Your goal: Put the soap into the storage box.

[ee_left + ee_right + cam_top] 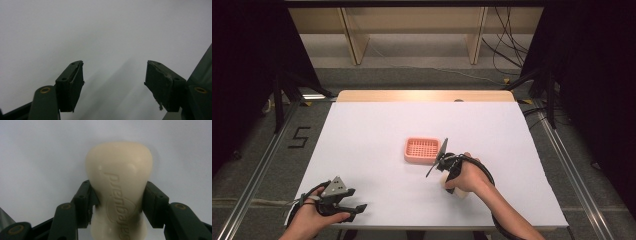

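The right hand-held gripper (pixel 117 202) is clamped on a cream bar of soap (pixel 119 190), its two black jaws pressing the bar's narrow waist from either side. The soap lies on the white surface (pixel 377 125), just beside the pink basket (pixel 422 150), on the side nearer the person. The left hand-held gripper (pixel 113 80) is well apart from the basket, at the surface's near left corner, its jaws spread wide with nothing between them.

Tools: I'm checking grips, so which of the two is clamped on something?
The right tool: its jaws press a cream soap bar. The left tool gapes over bare table.
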A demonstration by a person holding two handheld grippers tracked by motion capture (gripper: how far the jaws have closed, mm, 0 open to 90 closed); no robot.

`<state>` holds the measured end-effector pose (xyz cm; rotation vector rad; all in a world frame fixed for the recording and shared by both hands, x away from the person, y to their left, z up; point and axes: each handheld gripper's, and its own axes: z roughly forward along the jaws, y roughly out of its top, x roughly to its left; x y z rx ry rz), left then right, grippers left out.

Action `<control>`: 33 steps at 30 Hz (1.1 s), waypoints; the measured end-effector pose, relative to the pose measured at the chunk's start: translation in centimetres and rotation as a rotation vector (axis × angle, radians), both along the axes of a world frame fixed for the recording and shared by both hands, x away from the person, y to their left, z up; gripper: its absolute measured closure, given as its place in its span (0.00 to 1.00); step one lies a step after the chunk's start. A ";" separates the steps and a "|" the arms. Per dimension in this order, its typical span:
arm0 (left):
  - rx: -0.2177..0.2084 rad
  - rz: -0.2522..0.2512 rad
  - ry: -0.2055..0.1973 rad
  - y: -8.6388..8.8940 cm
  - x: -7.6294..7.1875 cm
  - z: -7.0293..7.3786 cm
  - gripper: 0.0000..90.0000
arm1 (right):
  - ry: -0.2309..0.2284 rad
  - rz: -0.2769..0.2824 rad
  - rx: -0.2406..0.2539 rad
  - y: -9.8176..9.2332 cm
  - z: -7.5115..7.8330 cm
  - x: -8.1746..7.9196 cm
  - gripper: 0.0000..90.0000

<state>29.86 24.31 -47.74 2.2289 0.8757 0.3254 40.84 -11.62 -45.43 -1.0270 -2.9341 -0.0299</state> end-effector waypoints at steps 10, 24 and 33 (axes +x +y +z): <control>-0.001 0.002 0.002 0.0 0.0 0.0 0.34 | -0.004 -0.018 0.009 -0.4 0.8 -0.2 0.55; 0.000 0.000 0.001 0.0 0.0 0.0 0.34 | -0.019 0.030 0.011 -0.6 1.4 -0.2 0.55; 0.004 -0.003 0.000 0.1 0.0 0.0 0.34 | -0.040 0.125 0.028 -1.2 1.7 0.3 0.55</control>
